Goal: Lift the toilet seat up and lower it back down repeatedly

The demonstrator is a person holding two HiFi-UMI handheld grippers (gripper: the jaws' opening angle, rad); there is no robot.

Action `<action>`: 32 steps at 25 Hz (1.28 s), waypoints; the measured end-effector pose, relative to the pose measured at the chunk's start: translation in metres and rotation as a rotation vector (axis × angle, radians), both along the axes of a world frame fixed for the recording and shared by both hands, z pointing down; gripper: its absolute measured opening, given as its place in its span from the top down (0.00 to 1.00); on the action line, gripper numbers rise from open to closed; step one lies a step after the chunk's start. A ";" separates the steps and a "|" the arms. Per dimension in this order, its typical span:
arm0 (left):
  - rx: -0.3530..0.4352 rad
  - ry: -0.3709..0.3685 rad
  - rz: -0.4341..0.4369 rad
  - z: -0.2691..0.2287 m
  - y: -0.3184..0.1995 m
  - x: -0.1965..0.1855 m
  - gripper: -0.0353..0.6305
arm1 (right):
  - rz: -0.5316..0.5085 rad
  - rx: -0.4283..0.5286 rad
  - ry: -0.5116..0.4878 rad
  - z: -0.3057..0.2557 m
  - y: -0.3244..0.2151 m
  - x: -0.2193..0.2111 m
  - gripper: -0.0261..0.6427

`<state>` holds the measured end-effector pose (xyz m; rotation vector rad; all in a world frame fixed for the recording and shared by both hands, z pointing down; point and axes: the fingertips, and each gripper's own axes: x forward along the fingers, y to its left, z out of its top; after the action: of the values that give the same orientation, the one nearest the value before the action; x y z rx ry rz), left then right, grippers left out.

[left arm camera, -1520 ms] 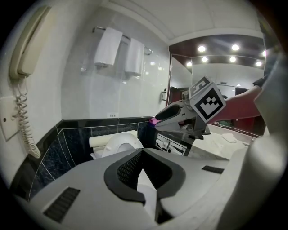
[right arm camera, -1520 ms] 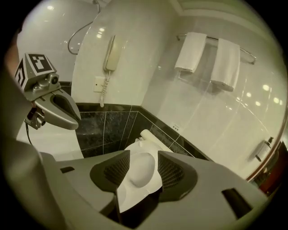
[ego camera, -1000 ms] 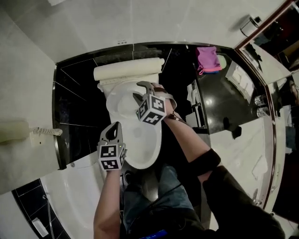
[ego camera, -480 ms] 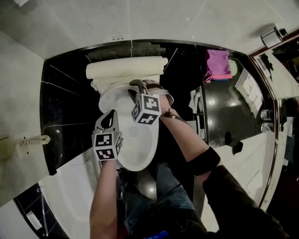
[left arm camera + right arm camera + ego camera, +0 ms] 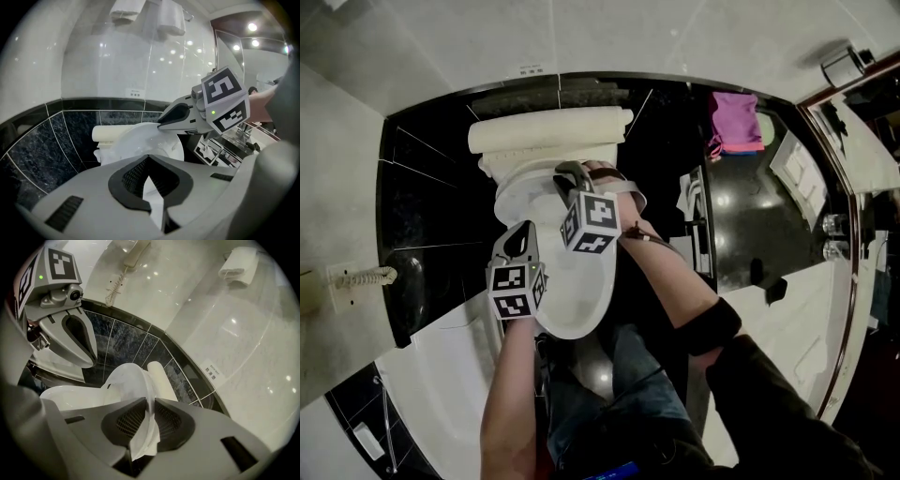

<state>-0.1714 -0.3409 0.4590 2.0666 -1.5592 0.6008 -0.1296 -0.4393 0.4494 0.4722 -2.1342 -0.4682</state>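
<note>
Closing just now, right gripper (image 5: 151, 403) fingers clamp one toilet seat (image 5: 125, 380) edge; left gripper (image 5: 149, 160) fingers together, empty.

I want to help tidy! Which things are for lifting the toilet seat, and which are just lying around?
For the job: toilet seat; right gripper, jaws just closed further on its edge; left gripper.
Just lying about: pink cloth; wall phone.
</note>
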 end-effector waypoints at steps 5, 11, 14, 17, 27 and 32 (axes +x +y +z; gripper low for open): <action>-0.008 -0.003 0.018 -0.001 0.023 0.000 0.97 | 0.009 0.009 0.011 -0.004 0.022 0.002 0.85; 0.006 0.003 0.058 -0.004 0.063 -0.010 0.97 | 0.059 0.061 0.030 -0.008 0.060 0.007 0.85; 0.016 0.014 0.093 -0.001 0.090 -0.017 0.97 | 0.098 0.097 0.046 -0.009 0.086 0.009 0.85; 0.023 0.024 0.148 0.007 0.120 -0.019 0.97 | 0.141 0.132 0.075 -0.008 0.116 0.012 0.85; -0.019 0.026 0.192 0.047 0.178 -0.016 0.97 | 0.192 0.154 0.120 0.003 0.202 0.023 0.85; -0.006 0.014 0.162 0.058 0.177 -0.005 0.97 | 0.175 0.169 0.092 0.010 0.230 0.022 0.85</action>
<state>-0.1763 -0.1639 0.5173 2.2028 -1.3893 0.6462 -0.1072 -0.2091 0.4590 0.7124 -1.9542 -0.5616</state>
